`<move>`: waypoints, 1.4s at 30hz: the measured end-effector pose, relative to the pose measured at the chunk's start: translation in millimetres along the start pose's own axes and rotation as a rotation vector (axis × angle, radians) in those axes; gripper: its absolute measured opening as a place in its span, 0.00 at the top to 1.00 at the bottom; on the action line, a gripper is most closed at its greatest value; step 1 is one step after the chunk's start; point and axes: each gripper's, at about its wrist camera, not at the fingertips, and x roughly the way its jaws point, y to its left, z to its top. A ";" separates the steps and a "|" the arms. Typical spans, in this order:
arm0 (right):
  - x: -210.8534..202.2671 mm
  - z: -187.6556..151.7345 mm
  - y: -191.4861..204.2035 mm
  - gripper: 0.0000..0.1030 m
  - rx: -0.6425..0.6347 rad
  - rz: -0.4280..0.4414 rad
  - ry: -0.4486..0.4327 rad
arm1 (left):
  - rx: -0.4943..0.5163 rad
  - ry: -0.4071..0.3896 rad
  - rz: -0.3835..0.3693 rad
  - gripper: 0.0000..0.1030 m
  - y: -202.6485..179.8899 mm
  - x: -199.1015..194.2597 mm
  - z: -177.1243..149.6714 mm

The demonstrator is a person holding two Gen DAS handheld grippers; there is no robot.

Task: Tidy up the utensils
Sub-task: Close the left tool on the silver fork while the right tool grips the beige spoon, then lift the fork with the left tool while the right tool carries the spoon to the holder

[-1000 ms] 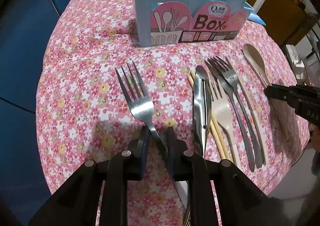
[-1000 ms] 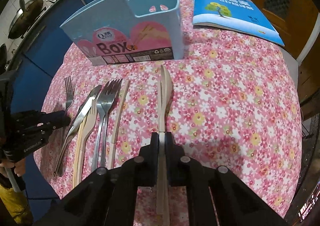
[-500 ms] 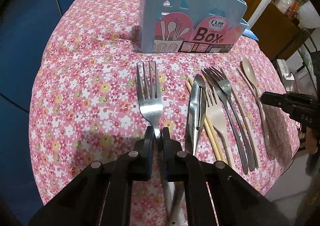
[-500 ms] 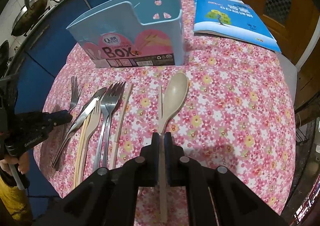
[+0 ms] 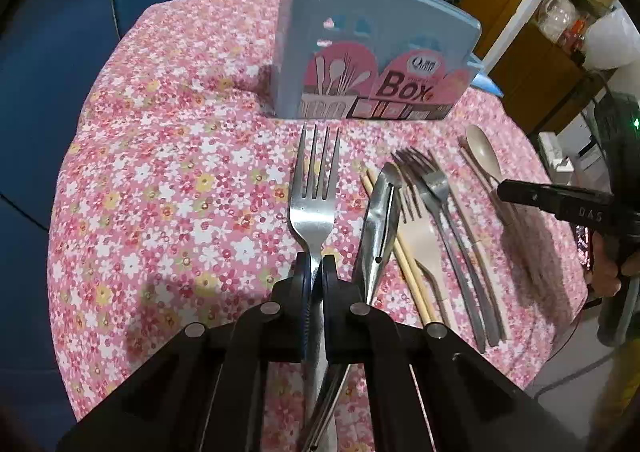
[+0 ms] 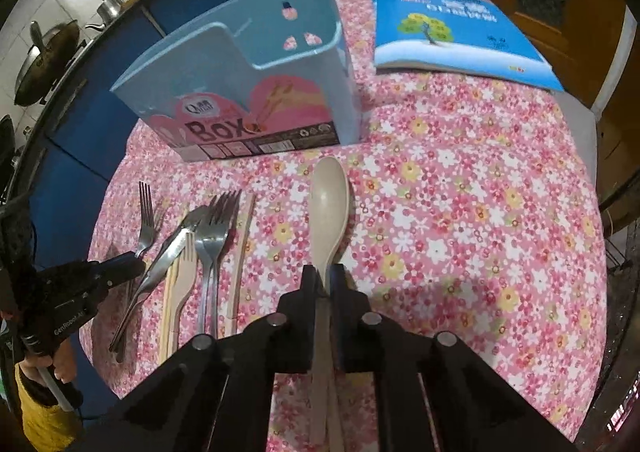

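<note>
While the left gripper (image 5: 315, 266) has its jaws clamped on a steel fork (image 5: 314, 187), the right gripper (image 6: 323, 280) pinches a beige spoon (image 6: 329, 203); both point toward the blue utensil box (image 6: 256, 91) on the floral worktop (image 6: 460, 232).

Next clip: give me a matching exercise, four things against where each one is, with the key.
Things:
1. steel fork
2. beige spoon
3. blue book
4. utensil box

Places:
A. standing at the table's far side
B. clamped in the right tool
C. lying flat, right of the box
D. clamped in the left tool

Pairs: 1-D, 2-B, 3-C, 4-A
</note>
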 end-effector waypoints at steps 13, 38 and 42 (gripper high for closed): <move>-63.8 -24.6 26.3 0.91 -0.087 0.099 -0.295 | -0.044 -0.251 -0.056 0.97 8.8 -62.3 -13.0; -91.5 47.9 46.2 0.91 -0.126 0.125 -0.660 | 0.030 -0.622 -0.040 0.97 -23.0 -110.3 96.5; -89.1 69.8 44.9 0.91 -0.133 0.109 -0.704 | 0.021 -0.667 -0.033 0.97 -25.0 -112.0 124.4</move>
